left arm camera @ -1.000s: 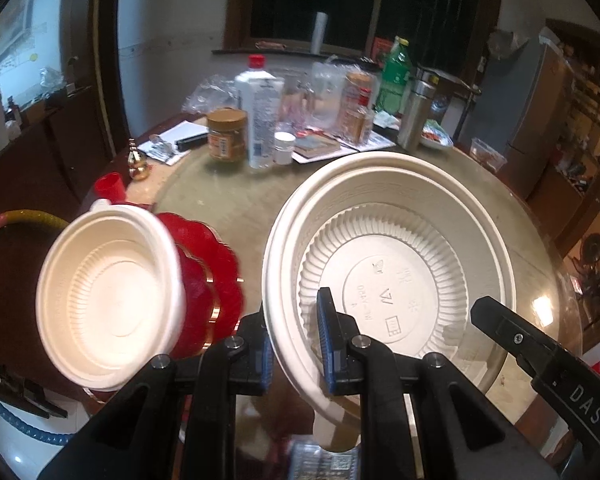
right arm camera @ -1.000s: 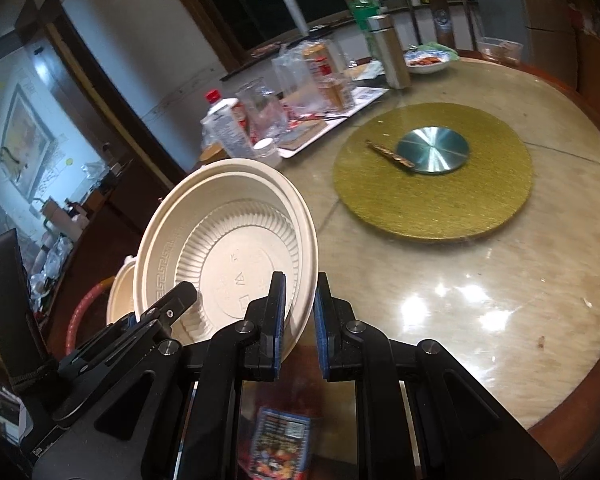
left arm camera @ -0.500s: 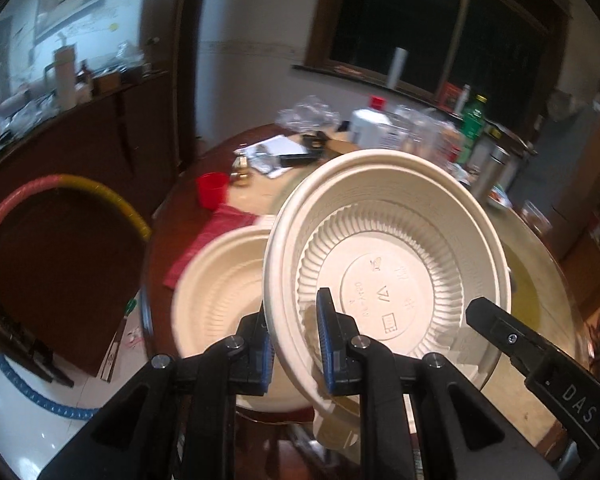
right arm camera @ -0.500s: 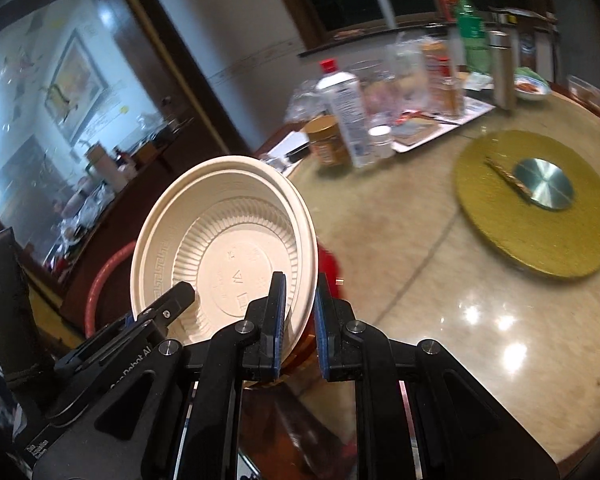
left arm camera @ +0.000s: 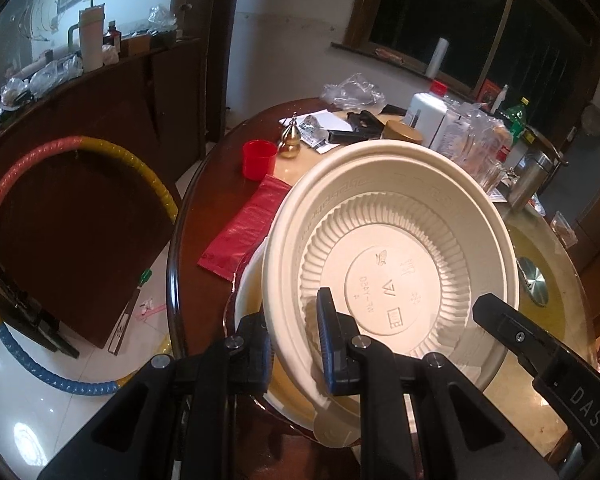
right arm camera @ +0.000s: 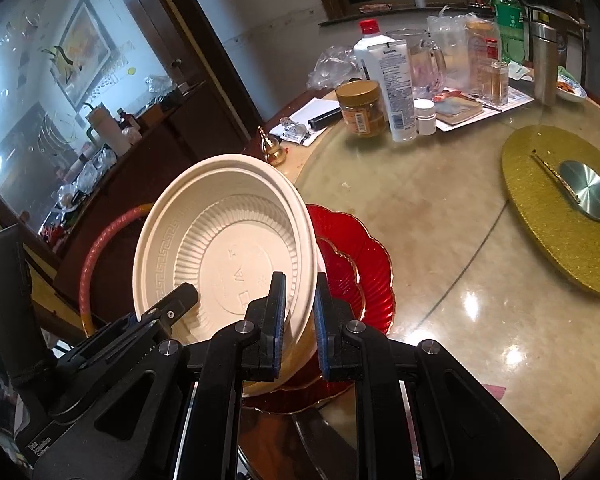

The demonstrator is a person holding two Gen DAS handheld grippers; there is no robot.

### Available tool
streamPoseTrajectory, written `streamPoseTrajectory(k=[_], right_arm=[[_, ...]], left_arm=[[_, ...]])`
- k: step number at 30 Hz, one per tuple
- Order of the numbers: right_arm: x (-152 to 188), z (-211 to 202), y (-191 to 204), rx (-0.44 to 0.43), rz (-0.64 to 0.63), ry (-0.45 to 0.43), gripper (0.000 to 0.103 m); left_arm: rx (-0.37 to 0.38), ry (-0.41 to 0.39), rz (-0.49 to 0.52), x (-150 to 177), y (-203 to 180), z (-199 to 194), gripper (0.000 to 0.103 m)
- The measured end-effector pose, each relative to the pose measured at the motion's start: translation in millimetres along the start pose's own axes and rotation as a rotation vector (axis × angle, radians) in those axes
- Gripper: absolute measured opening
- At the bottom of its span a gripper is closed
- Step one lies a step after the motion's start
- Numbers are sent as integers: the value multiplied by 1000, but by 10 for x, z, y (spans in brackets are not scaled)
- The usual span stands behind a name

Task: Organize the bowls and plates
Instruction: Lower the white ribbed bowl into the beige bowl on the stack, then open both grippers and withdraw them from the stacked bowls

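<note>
Both grippers hold one large cream plastic bowl (left arm camera: 396, 264) by its rim, tilted toward the cameras. My left gripper (left arm camera: 296, 344) is shut on its left rim; my right gripper (right arm camera: 300, 320) is shut on its right rim. The bowl also shows in the right wrist view (right arm camera: 224, 248). Just under it sits a second cream bowl (left arm camera: 252, 280), mostly hidden, on a red scalloped plate (right arm camera: 356, 256) near the table's edge. The held bowl's lower edge is close to or inside the second bowl; contact cannot be told.
The round marble table (right arm camera: 420, 208) carries a gold turntable mat (right arm camera: 556, 208), jars and bottles (right arm camera: 396, 88) at the back, a red cup (left arm camera: 259, 159), a gold gourd (left arm camera: 290, 140) and a red bag (left arm camera: 248, 228). A hula hoop (left arm camera: 4, 216) leans by the cabinet.
Both grippers have swung the held bowl left and down over the second bowl and red plate. The second bowl is now largely covered by the held one.
</note>
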State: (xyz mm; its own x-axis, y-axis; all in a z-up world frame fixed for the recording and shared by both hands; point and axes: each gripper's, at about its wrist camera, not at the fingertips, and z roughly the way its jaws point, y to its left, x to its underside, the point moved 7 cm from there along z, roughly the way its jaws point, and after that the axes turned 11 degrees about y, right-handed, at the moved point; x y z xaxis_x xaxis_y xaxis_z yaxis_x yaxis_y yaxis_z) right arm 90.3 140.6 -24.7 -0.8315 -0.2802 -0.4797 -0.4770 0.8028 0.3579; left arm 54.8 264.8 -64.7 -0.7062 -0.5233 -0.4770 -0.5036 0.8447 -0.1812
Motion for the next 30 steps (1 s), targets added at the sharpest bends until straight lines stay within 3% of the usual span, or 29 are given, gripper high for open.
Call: streamPoseTrajectory(k=[15, 17, 18, 20, 21, 23, 30], right_arm=[[4, 131, 18, 5, -4, 33, 13], [5, 126, 7, -2, 2, 32, 15], [6, 118, 3, -2, 4, 30, 19], [10, 101, -8, -1, 5, 22, 59], [10, 85, -15, -3, 9, 12, 65], [2, 38, -33, 1, 14, -11, 68], [9, -100, -82, -4, 7, -53, 68]], left_arm=[[-36, 8, 4, -12, 57, 48, 20], [-39, 12, 14, -5, 39, 51, 29], [-37, 16, 18, 2, 31, 54, 34], [-37, 19, 24, 5, 13, 63, 56], [-39, 14, 23, 6, 8, 56, 60], [-76, -1, 17, 4, 33, 26, 75], [-102, -32, 14, -4, 96, -99, 78]])
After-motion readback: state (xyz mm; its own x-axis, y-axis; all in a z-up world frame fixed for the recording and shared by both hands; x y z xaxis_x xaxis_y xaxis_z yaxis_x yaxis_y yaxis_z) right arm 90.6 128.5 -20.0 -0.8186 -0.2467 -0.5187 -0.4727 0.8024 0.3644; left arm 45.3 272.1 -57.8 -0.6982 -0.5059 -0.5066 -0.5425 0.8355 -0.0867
